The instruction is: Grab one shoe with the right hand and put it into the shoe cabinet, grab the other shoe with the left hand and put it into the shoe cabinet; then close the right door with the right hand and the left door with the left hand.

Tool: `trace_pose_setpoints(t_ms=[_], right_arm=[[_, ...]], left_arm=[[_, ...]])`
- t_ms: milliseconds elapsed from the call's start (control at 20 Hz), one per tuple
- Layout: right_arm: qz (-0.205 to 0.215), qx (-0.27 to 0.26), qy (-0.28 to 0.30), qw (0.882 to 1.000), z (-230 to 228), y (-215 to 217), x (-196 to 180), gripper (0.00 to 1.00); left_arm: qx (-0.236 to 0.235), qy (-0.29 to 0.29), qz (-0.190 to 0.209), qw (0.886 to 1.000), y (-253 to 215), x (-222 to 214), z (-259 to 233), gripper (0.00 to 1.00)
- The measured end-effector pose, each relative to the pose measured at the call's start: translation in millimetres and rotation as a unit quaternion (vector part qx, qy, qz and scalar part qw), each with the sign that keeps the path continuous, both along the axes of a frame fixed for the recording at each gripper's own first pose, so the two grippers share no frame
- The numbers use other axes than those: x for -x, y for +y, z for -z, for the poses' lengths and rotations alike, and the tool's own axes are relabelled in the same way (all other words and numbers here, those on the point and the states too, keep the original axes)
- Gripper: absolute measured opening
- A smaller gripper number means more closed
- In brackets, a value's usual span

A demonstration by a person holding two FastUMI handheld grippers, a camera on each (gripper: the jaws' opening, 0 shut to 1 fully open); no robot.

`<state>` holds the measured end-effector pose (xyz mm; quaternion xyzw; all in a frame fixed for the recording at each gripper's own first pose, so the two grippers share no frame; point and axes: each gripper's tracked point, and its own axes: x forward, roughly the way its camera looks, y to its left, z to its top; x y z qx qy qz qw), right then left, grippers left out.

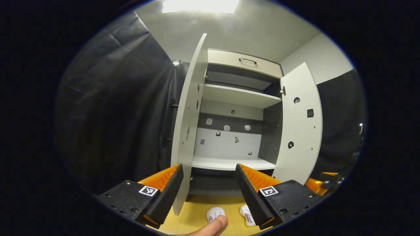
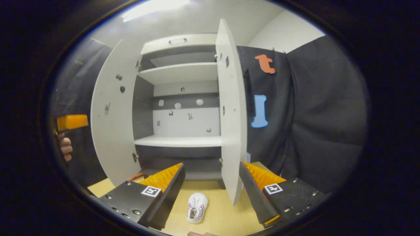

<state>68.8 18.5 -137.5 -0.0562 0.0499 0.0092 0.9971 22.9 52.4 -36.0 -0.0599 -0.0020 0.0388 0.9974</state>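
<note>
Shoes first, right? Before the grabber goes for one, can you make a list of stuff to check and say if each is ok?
1. Right gripper open and holding nothing: ok, its fingers stand wide apart.
2. Left gripper open too: ok.
3. A shoe to grab: ok, a white shoe lies on the wooden floor in front of the cabinet, between the right gripper's fingers in its view.
4. Second shoe there: ok, two white shoes lie side by side in the left gripper view.
5. Both doors open: ok, left door and right door swing wide.
6. Room inside: ok for the lower shelf; the dark bottom space, cannot tell.
</note>
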Motion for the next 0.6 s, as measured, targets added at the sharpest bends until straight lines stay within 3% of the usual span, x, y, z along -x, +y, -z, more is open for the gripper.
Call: trace_pose_setpoints(t_ms=[150,250,300,600], right_arm=[[-0.002,-0.012,0.063,0.998,79,17,-28,0.98],[-0.004,-0.010,0.111,0.994,133,30,-42,0.99],[-0.003,-0.001,0.127,0.992,153,34,-48,0.99],[-0.006,-0.001,0.207,0.978,254,58,-65,0.94]], left_arm=[[-0.006,0.008,-0.016,1.000,13,1,12,0.92],[-0.020,0.007,-0.021,1.000,19,1,16,0.97],[-0.022,0.010,-0.017,1.000,19,1,20,0.93],[-0.015,0.026,-0.024,0.999,34,5,41,0.96]])
